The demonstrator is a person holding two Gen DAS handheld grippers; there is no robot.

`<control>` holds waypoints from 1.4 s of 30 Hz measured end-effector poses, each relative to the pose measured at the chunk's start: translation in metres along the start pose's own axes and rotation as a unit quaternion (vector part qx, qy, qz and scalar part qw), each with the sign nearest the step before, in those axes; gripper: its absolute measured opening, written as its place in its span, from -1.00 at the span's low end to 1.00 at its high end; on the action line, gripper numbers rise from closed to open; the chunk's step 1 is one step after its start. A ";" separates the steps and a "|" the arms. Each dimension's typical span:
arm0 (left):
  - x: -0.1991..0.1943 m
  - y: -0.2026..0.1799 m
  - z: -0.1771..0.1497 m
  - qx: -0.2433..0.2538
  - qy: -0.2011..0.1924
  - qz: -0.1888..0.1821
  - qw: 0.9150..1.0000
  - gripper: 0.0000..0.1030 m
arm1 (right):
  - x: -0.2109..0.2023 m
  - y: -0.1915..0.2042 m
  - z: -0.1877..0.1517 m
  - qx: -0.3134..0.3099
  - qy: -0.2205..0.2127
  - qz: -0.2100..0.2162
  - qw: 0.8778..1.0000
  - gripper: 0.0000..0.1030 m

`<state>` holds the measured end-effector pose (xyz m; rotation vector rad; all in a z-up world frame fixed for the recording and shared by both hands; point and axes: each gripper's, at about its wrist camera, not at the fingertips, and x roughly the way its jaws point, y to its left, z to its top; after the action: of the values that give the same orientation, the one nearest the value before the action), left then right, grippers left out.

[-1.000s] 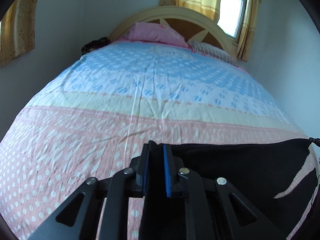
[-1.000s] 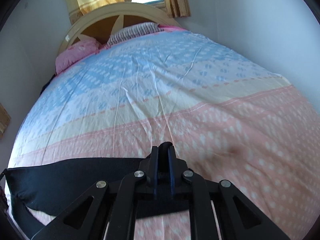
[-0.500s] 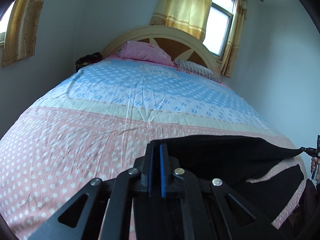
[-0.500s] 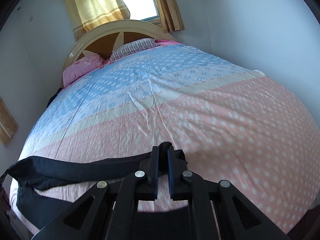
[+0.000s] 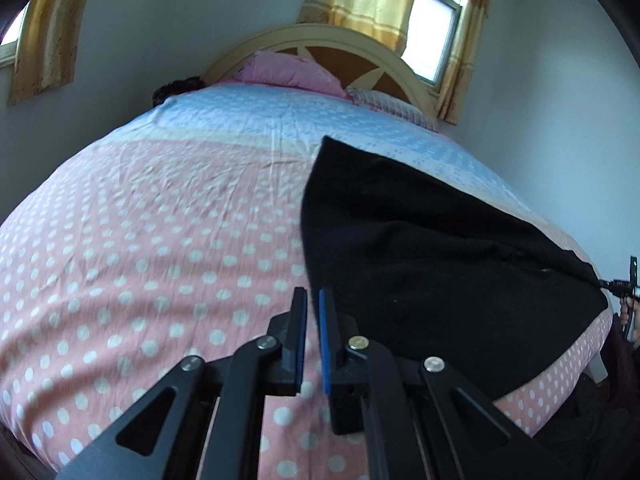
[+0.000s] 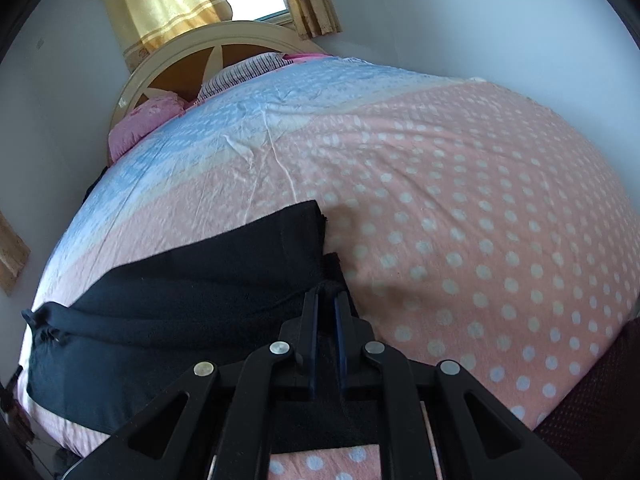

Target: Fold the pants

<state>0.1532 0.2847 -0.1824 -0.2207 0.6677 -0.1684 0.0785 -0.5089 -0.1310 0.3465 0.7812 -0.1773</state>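
Observation:
The black pants lie spread over the pink dotted end of the bed, one corner standing up, blurred. My left gripper is open by a narrow gap at the pants' left edge, with sheet showing between its fingers. Far right in the left wrist view, the pants' other corner runs to my right gripper, held by a hand. In the right wrist view my right gripper is shut on a bunched edge of the pants, which stretch away to the left over the sheet.
A cream arched headboard with a pink pillow and a striped pillow stands at the far end. Curtained windows and walls close in on both sides. A dark object sits at the bed's far left corner.
Both grippers have swung down and forward toward the bed. The left gripper has let go of the pants, whose corner now flips up beside it. The right gripper still holds its edge.

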 end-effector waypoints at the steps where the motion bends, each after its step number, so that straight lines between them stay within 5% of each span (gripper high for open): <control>1: -0.001 0.002 0.003 -0.003 -0.004 0.004 1.000 -0.86 | -0.001 -0.001 0.000 -0.002 -0.003 0.002 1.000 -0.83; 3: -0.005 0.002 0.018 -0.007 -0.018 0.002 1.000 -0.70 | -0.002 -0.001 0.002 -0.001 -0.004 -0.004 1.000 -0.30; 4: -0.005 0.001 0.028 -0.008 -0.027 -0.003 1.000 -0.45 | -0.003 -0.002 0.003 -0.002 -0.004 -0.010 1.000 -0.15; 5: -0.006 -0.001 0.037 -0.010 -0.035 -0.004 0.999 0.07 | -0.004 -0.002 0.005 -0.004 -0.006 -0.016 1.000 -0.07; 7: -0.003 -0.005 0.055 -0.018 -0.061 0.001 0.998 0.78 | -0.006 -0.002 0.007 -0.006 -0.011 -0.022 1.000 -0.07; 8: 0.001 -0.006 0.065 -0.024 -0.075 -0.008 0.997 0.93 | -0.007 -0.003 0.009 -0.002 -0.014 -0.023 1.000 -0.07; 12: 0.039 -0.007 0.097 -0.066 -0.056 -0.031 0.996 0.93 | -0.013 -0.008 0.009 0.024 -0.032 -0.037 0.998 -0.07; 18: 0.096 -0.022 0.116 -0.070 0.004 -0.027 0.997 0.72 | -0.032 0.011 0.003 -0.011 -0.052 -0.070 0.996 -0.07; 20: 0.107 -0.029 0.115 -0.064 0.026 -0.015 0.997 0.40 | -0.041 0.024 0.001 -0.036 -0.062 -0.073 0.995 -0.06; 24: 0.103 -0.037 0.106 -0.055 0.029 -0.007 0.998 0.23 | -0.055 0.069 -0.003 -0.099 -0.081 -0.064 0.990 -0.06; 27: 0.097 -0.038 0.106 -0.055 0.029 -0.017 0.998 -0.43 | -0.059 0.113 -0.011 -0.148 -0.083 -0.040 0.985 -0.06; 28: 0.096 -0.040 0.106 -0.055 0.033 -0.022 0.998 -0.84 | -0.059 0.127 -0.015 -0.164 -0.080 -0.029 0.983 -0.05; 36: 0.067 -0.049 0.101 -0.006 0.011 -0.032 0.999 -0.87 | -0.035 0.263 -0.073 -0.315 -0.031 0.082 0.945 -0.05; 42: 0.020 -0.039 0.089 0.054 -0.041 -0.071 0.995 -0.88 | -0.021 0.309 -0.097 -0.367 -0.024 0.101 0.924 -0.05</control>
<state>0.2210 0.2560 -0.1163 -0.1711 0.5594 -0.3300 0.0877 -0.1851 -0.1062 -0.2916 0.7047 0.3029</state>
